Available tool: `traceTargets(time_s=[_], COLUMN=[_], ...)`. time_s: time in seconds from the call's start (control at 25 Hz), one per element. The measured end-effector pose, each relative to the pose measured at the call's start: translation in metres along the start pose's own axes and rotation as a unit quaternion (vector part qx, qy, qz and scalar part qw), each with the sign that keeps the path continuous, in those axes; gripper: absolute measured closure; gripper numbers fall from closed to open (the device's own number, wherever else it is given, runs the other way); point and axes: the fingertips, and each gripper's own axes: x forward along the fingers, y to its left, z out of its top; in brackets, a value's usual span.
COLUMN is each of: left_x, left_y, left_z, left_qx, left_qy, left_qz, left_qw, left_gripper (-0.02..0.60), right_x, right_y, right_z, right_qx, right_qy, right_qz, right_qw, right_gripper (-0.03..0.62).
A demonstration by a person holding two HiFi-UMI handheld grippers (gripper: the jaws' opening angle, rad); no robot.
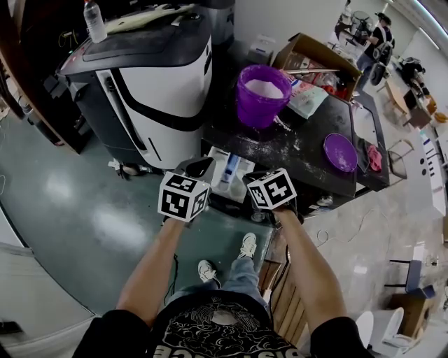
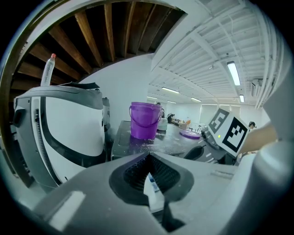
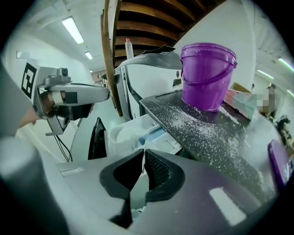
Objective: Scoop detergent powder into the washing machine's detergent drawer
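Note:
A purple bucket (image 1: 262, 94) holding white detergent powder stands on the washing machine's dark top (image 1: 301, 150). It also shows in the left gripper view (image 2: 145, 120) and the right gripper view (image 3: 208, 75). The white and blue detergent drawer (image 1: 229, 170) is pulled out from the machine's front, and in the right gripper view it (image 3: 135, 133) lies just beyond the jaws. My left gripper (image 1: 201, 166) hovers at the drawer's left side, shut and holding nothing (image 2: 148, 158). To the drawer's right, my right gripper (image 1: 256, 177) is also shut and holds nothing (image 3: 143, 152).
Spilled powder (image 3: 206, 133) dusts the dark top. A purple lid (image 1: 340, 152) lies at its right, and a cardboard box (image 1: 318, 56) sits behind the bucket. A white and black machine (image 1: 150, 77) with a bottle (image 1: 94, 21) on top stands at left. A person (image 1: 379, 40) is far off.

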Motion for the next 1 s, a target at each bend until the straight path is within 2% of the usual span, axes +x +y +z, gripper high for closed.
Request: traceTargets(time_s=[0.48, 0.76, 1.0], left_x=[-0.006, -0.007, -0.006], left_y=[-0.001, 0.0, 0.001], left_z=[0.003, 0.008, 0.009], left_qx=[-0.003, 0.001, 0.002], left_qy=[-0.006, -0.009, -0.008], left_qz=[0.004, 0.007, 0.007], left_qw=[1.0, 0.9999, 0.9999], left_gripper=[0.577, 0.577, 0.577], right_x=[-0.001, -0.004, -0.006], right_y=[0.005, 0.01, 0.011], right_z=[-0.004, 0.002, 0.003], right_qx=[-0.094, -0.188, -0.236], right_qy=[0.017, 0.024, 0.02], right_qz=[-0.028, -0.051, -0.072], right_qw=[0.995, 0.981, 0.969], right_gripper=[0.56, 0.56, 0.56])
